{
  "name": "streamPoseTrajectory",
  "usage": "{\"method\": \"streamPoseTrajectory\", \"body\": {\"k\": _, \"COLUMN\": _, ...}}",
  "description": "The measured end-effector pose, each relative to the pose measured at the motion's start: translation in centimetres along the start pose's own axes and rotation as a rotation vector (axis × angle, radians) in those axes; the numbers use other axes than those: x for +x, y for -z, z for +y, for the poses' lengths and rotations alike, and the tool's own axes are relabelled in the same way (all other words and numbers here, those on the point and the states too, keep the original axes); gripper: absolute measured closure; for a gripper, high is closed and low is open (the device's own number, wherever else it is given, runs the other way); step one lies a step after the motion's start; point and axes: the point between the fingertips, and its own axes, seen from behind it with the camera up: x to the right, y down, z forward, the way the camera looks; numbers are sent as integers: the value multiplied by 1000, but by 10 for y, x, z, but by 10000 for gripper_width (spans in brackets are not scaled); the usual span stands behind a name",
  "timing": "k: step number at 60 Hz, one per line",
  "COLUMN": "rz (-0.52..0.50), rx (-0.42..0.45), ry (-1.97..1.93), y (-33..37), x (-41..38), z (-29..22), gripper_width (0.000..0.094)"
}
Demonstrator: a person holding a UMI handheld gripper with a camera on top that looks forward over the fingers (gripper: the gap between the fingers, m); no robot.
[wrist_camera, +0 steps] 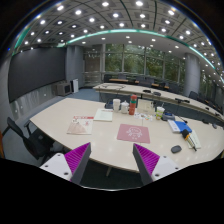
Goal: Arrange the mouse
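A small dark mouse (176, 149) lies on the large white table (110, 140), near its right front edge, to the right of a pink mouse pad (133, 132). My gripper (112, 165) is held high above the table's near edge, well back from the mouse. Its fingers with purple pads (76, 157) stand wide apart and hold nothing.
On the table lie a second pink sheet (80, 126), a white paper (104, 115), cups (127, 105) and a clutter of small items at the right (180, 125). A dark office chair (22, 135) stands at the table's left. More desks and chairs stand behind.
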Motion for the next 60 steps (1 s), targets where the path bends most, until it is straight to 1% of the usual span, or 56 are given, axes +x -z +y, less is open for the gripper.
{"method": "streamPoseTrajectory", "body": {"k": 8, "rz": 47, "rx": -47, "ry": -29, "y": -1, "x": 28, "z": 32, "gripper_width": 76}}
{"method": "streamPoseTrajectory", "body": {"k": 19, "rz": 124, "rx": -135, "ry": -65, "y": -14, "x": 110, "z": 112, "gripper_width": 79}}
{"method": "streamPoseTrajectory", "body": {"k": 25, "rz": 195, "rx": -142, "ry": -91, "y": -22, "x": 170, "z": 143, "gripper_width": 78}}
{"method": "streamPoseTrajectory", "body": {"k": 31, "rz": 262, "rx": -146, "ry": -108, "y": -47, "x": 233, "z": 174, "gripper_width": 78}}
{"method": "streamPoseTrajectory", "body": {"k": 34, "rz": 282, "rx": -145, "ry": -117, "y": -59, "x": 265, "z": 179, "gripper_width": 79}}
{"method": "streamPoseTrajectory", "body": {"k": 46, "rz": 330, "rx": -125, "ry": -141, "y": -151, "x": 374, "z": 193, "gripper_width": 79}}
{"method": "streamPoseTrajectory", "body": {"k": 52, "rz": 323, "rx": -122, "ry": -184, "y": -199, "x": 412, "z": 193, "gripper_width": 86}}
{"method": "streamPoseTrajectory", "body": {"k": 60, "rz": 330, "rx": -155, "ry": -229, "y": -249, "x": 451, "z": 202, "gripper_width": 84}}
